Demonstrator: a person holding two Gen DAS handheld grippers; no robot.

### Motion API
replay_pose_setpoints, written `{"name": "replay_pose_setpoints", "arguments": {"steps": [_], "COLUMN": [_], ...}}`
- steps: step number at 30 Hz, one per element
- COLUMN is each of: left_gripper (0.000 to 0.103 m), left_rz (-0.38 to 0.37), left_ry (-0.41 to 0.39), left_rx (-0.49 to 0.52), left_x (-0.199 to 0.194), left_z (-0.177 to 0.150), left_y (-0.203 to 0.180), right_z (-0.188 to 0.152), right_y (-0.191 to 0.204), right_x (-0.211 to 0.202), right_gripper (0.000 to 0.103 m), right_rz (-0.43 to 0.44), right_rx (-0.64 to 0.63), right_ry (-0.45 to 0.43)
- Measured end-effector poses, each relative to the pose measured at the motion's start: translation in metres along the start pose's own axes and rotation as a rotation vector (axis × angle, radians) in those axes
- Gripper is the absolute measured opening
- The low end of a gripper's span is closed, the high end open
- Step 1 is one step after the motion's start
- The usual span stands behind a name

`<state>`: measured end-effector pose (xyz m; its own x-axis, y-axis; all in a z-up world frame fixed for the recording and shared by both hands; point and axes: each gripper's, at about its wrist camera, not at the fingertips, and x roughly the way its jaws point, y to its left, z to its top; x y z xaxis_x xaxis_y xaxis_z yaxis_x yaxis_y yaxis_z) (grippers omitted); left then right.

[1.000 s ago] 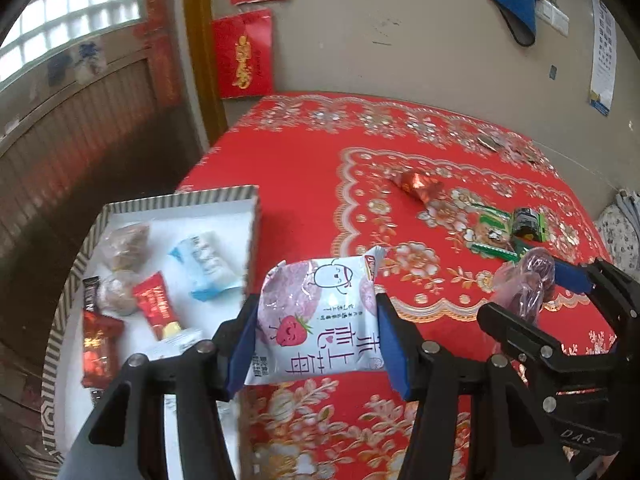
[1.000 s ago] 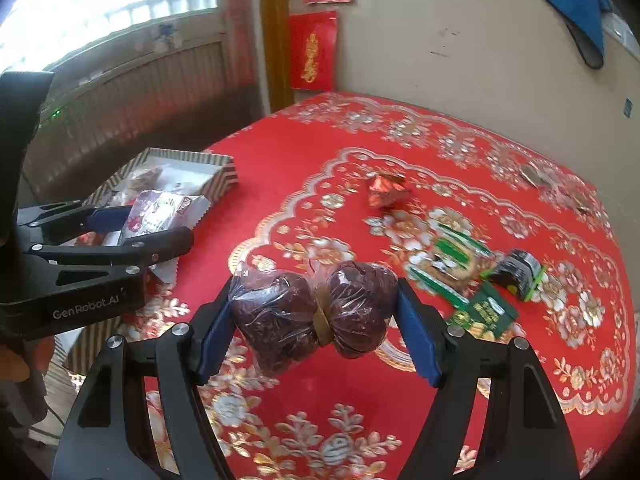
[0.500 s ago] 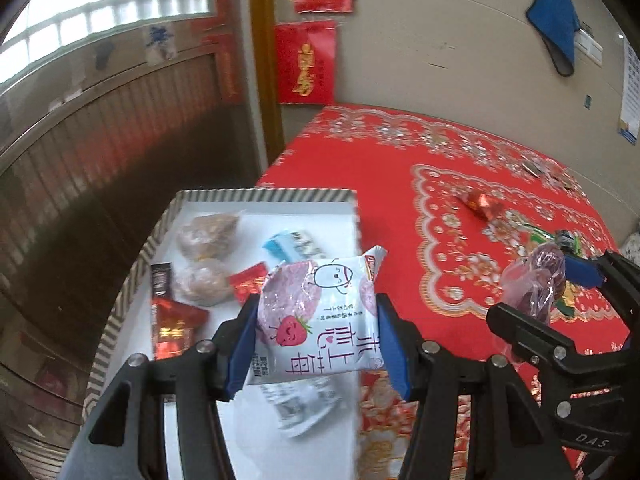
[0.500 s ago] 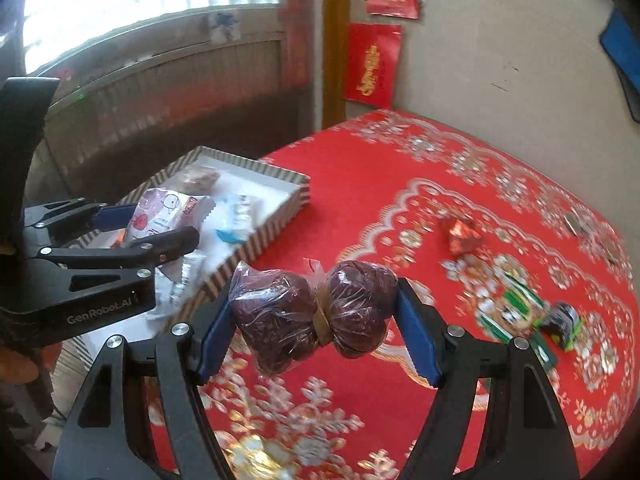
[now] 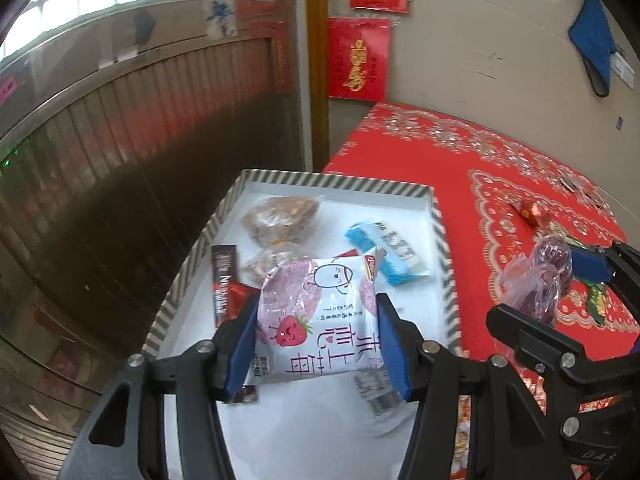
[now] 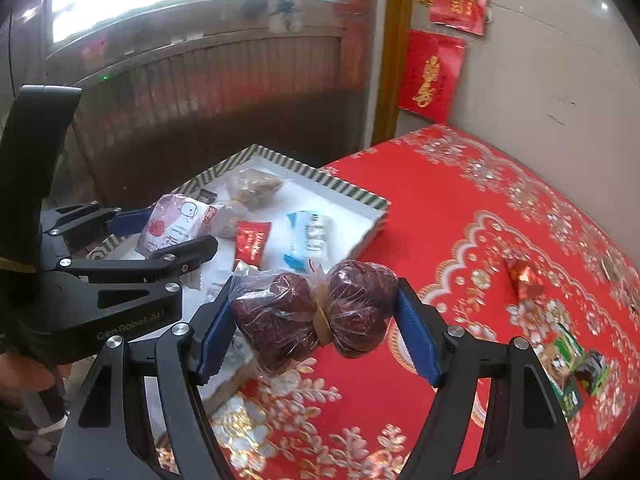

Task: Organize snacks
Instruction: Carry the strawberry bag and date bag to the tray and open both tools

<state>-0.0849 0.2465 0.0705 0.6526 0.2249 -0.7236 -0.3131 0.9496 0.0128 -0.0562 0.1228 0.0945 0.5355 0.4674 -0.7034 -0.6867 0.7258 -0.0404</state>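
Observation:
My left gripper (image 5: 316, 336) is shut on a pink-and-white strawberry snack packet (image 5: 320, 320) and holds it above the white tray with a striped rim (image 5: 336, 182); the packet also shows in the right wrist view (image 6: 168, 228). My right gripper (image 6: 316, 324) is shut on a clear bag of dark red dates (image 6: 316, 316), held above the tray's near right edge (image 6: 360, 196). The tray holds several wrapped snacks, among them a blue-white packet (image 5: 388, 252) and a red packet (image 6: 252, 240).
The tray sits at the left edge of a table with a red patterned cloth (image 6: 460, 208). A red foil candy (image 6: 524, 276) and green and dark packets (image 6: 572, 368) lie on the cloth to the right. A wall stands behind.
Both grippers have moved left with their loads. The left one now hangs over the tray's middle, and the right one has come to the tray's edge.

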Motion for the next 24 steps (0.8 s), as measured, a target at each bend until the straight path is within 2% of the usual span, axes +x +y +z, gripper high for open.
{"name": "replay_pose_setpoints", "arguments": {"steps": [17,24], "left_gripper": [0.058,0.058], "left_rz": [0.043,0.051], "left_ry": [0.031,0.043], "left_rx": [-0.07,-0.077], "left_x": [0.022,0.029], "left_z": [-0.008,-0.012], "left_y": [0.044,0.051], "right_z": [0.013,0.014], "right_y": [0.038,0.047], "right_x": [0.038,0.049], "right_gripper": [0.074,0.074], "right_rz": [0.049,0.064], "right_rx": [-0.07,-0.086], "right_ry": [0.064,0.091]}}
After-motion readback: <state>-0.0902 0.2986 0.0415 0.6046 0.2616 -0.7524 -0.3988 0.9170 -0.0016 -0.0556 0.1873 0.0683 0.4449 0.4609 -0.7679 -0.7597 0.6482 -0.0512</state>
